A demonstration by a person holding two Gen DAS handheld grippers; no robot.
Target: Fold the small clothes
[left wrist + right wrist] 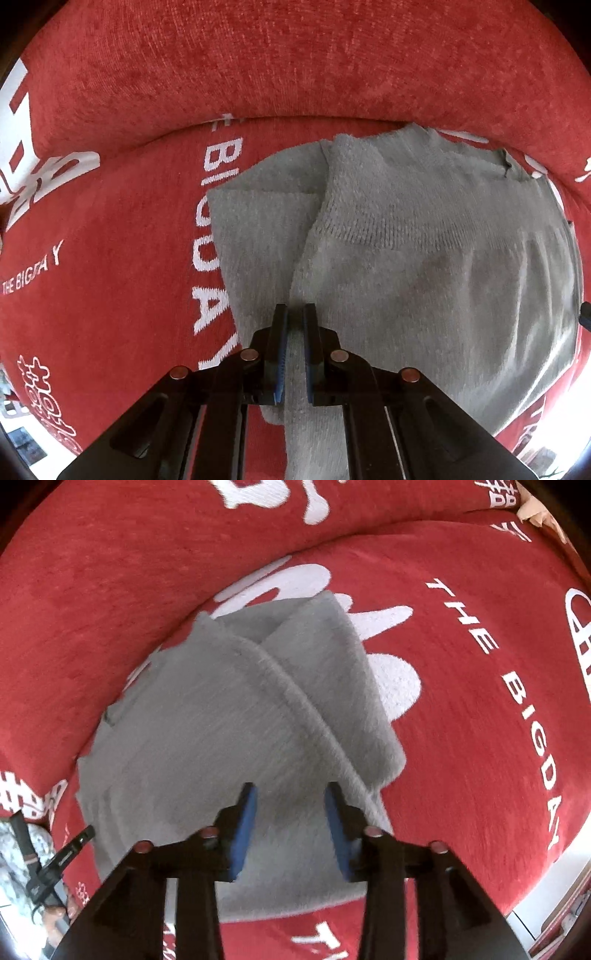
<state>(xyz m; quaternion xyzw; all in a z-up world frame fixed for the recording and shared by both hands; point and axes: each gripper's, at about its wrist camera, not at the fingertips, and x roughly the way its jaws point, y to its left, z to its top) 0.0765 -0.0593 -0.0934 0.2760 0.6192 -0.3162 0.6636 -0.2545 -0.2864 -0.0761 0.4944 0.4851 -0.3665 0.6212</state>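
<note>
Grey garment [424, 236] lies part-folded on the red sofa seat [110, 258], far edge near the backrest [295, 66]. Left hand-held gripper [295, 314] pinches its near edge; right hand-held gripper [291, 794] hovers wide open, holding nothing. Likely mid-fold: next, carry that edge across. Open seat lies either side.

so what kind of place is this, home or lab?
Likely a home, on a sofa. The grey garment lies on a red cover with white lettering, over what looks like a seat and backrest. The left gripper pinches the garment; the right gripper is open.
</note>
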